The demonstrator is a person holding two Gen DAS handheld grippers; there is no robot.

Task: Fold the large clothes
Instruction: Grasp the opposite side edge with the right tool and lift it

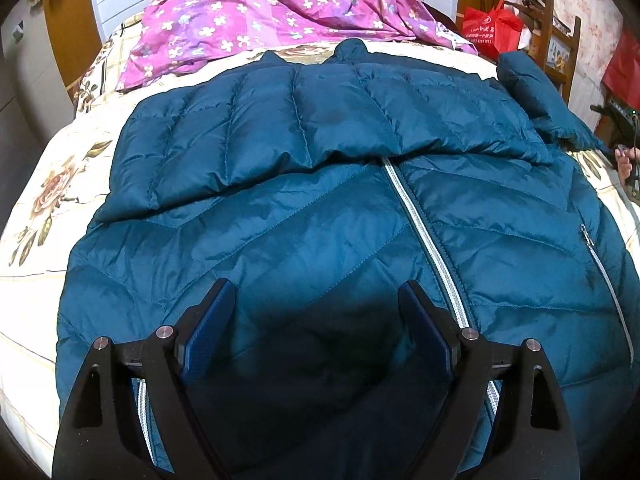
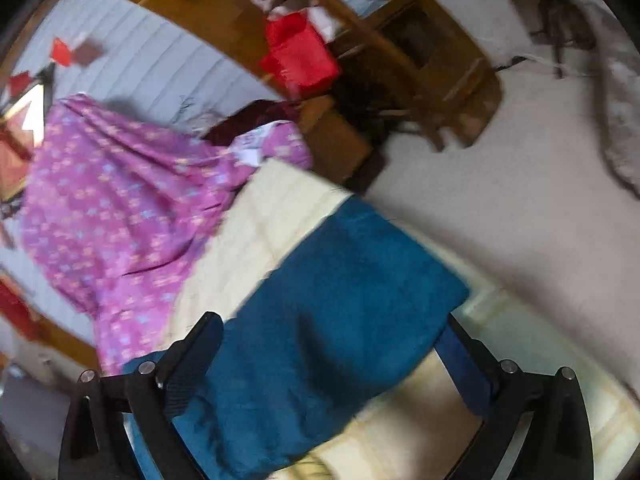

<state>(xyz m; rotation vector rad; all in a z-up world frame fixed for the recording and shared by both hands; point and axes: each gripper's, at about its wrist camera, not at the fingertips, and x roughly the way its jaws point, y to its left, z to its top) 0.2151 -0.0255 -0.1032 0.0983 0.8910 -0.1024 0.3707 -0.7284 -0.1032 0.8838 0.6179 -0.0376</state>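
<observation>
A teal quilted puffer jacket (image 1: 320, 208) lies front up on the bed, silver zipper (image 1: 424, 236) closed. One sleeve is folded across its chest (image 1: 280, 128). The other sleeve (image 1: 532, 92) sticks out at the right. My left gripper (image 1: 318, 292) is open and empty, hovering over the jacket's lower front. In the blurred right wrist view that right sleeve (image 2: 320, 320) lies on the bed between my right gripper's (image 2: 332, 328) wide-open fingers, its cuff end pointing toward the floor.
A purple floral cloth (image 1: 272, 12) is heaped at the head of the cream floral bedspread (image 1: 48, 184). A red bag (image 1: 492, 28) and a wooden chair (image 1: 556, 40) stand beside the bed at right. Grey floor (image 2: 500, 200) borders the bed edge.
</observation>
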